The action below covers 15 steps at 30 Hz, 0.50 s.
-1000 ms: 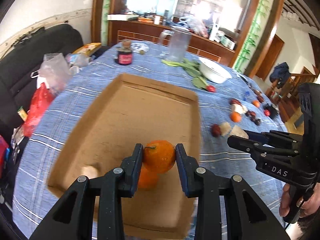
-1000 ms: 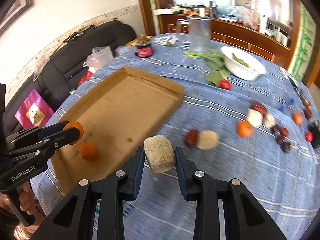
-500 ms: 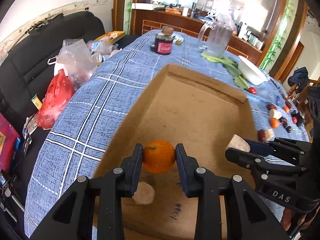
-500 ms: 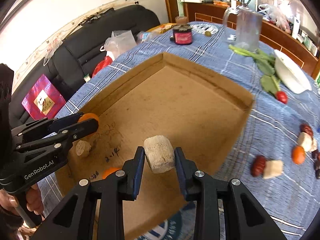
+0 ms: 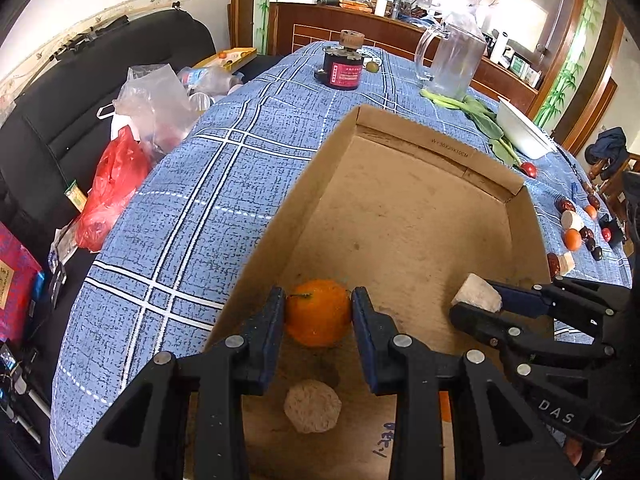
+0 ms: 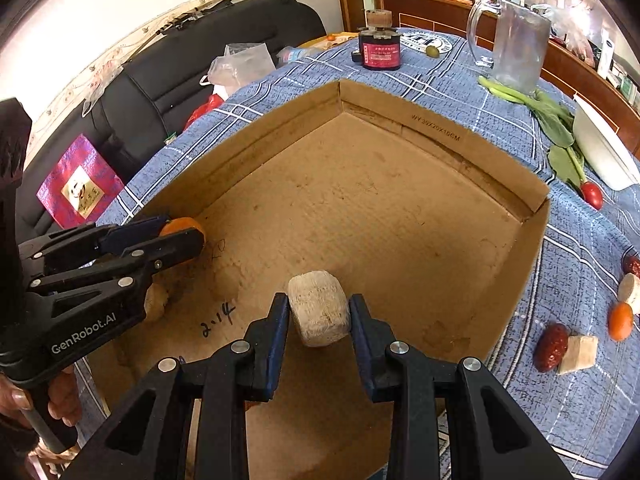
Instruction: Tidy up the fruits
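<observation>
1. Holding an orange fruit (image 5: 318, 312), our left gripper (image 5: 318, 316) has its two fingers clamped on either side of it, above the near left corner of the cardboard tray (image 5: 420, 216).
2. From the right wrist view we see the same left gripper (image 6: 182, 236) at the tray's left wall, the orange fruit (image 6: 180, 225) peeking out between its tips.
3. Our right gripper (image 6: 318, 320) has its fingers pressed against a pale, rough chunk (image 6: 318, 314), held over the near part of the cardboard tray (image 6: 360, 208).
4. In the left wrist view the right gripper (image 5: 478, 304) reaches in from the right with that pale, rough chunk (image 5: 476, 298) at its tips.
5. On the tray floor below the left gripper we see a second pale round piece (image 5: 312, 406); whether the held fruit touches the floor we cannot tell.
6. Handwritten black marks (image 6: 218, 320) lie on the tray floor near the left gripper.
7. The tray rests on a table with a blue checked cloth (image 5: 192, 208).
8. To the right of the tray, loose pieces lie on the cloth: dark red fruits (image 6: 552, 346), a pale block (image 6: 578, 354) touching one of them, and a small orange fruit (image 6: 620, 320).
9. Farther back we see a glass pitcher (image 6: 514, 46), a dark jar with a red label (image 6: 380, 52), green leaves (image 6: 556, 128) and a white dish (image 6: 600, 148).
10. A hand (image 6: 60, 396) grips the left gripper's handle at the lower left.
</observation>
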{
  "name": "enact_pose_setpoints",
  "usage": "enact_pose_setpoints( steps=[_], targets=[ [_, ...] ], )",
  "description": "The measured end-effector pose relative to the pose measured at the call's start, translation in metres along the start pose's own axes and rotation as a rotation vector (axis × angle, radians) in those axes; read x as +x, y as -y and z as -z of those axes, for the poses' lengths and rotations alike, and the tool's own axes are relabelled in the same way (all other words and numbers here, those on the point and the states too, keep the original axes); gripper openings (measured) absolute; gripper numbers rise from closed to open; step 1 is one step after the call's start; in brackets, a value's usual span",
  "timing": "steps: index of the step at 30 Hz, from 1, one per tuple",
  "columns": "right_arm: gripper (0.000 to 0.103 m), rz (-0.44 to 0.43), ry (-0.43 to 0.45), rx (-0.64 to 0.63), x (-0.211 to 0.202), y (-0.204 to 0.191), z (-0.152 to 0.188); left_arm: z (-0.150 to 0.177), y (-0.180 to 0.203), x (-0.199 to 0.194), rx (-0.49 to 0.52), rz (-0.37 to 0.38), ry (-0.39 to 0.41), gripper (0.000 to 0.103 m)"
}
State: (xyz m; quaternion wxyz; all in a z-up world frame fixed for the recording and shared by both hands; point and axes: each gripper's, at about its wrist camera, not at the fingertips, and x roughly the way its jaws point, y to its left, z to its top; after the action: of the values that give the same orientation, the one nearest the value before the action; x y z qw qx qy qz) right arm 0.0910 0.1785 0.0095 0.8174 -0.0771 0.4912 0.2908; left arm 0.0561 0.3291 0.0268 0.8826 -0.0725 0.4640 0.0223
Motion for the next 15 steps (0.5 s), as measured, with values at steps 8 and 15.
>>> enact_pose_setpoints(
  steps=[8,15],
  targets=[
    [0.046,0.007,0.001,-0.004,-0.004,0.0,0.002,0.005,0.002,-0.004,0.007,-0.021,0.004,0.033],
    [0.046,0.006,0.033,-0.002,-0.029,0.002,0.012,0.012,0.003,-0.02,-0.021,-0.037,0.029,0.035]
  ],
)
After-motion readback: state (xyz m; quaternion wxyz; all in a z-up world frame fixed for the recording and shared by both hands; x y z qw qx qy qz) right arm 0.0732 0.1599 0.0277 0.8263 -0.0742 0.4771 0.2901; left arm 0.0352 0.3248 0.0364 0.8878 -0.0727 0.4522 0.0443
